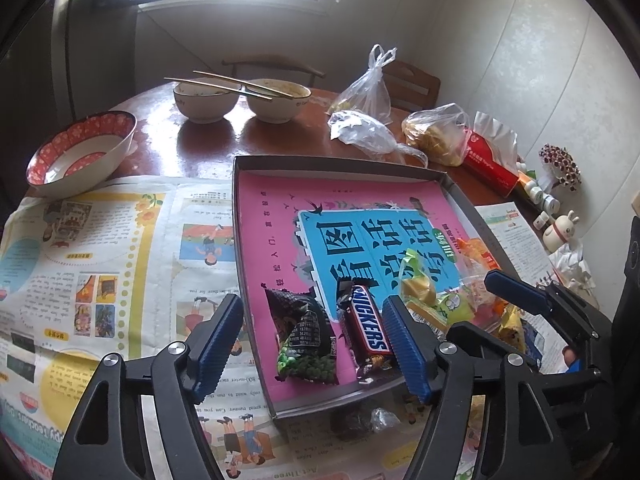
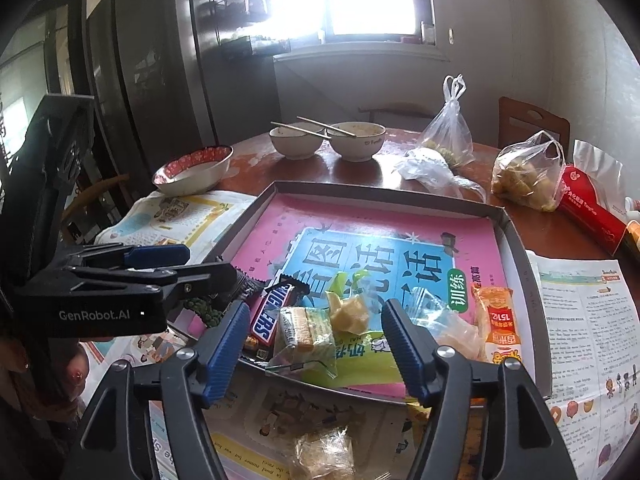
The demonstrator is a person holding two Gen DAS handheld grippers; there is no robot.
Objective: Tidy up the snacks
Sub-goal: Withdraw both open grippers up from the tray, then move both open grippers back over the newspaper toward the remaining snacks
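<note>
Partly done, by the look of it. The grey tray [image 1: 400, 168] sits on newspaper [image 1: 120, 240] on the round table [image 1: 280, 136], with a pink-and-blue book cover lining its floor. Most snacks are already inside, bunched at the tray's near edge, lower centre of both views.

In the left wrist view: black-and-green snack pack [image 1: 306, 336] lies flat at lower centre, Snickers bar [image 1: 366, 328] just to its right, the two side by side in a rough row. Right of that, the green-and-yellow wrapped pieces [image 1: 424, 292] are a loose heap, overlapping.

In the right wrist view: wafer pack [image 2: 306, 334] and a pale yellow candy [image 2: 350, 312] sit on a green packet [image 2: 360, 356]; orange sachet [image 2: 498, 320] lies at right, near the tray wall.

Left over: one clear-wrapped snack [image 2: 324, 454] lies outside the tray on the newspaper, bottom centre of the right view. The left view shows a dark wrapped piece [image 1: 352, 422] and a crinkly clear one [image 1: 384, 420] just outside the tray's near wall.

Left gripper [image 1: 316, 344] is spread fairly wide, nothing pinched; pack and bar lie below, between the fingers. Right gripper [image 2: 312, 354] is also apart and empty, over the wafer pack.

Judgement: the strays need to go in and the right-hand heap needs straightening. Bowls [image 1: 204, 102], chopsticks and plastic bags [image 1: 368, 88] at the back look unrelated.
</note>
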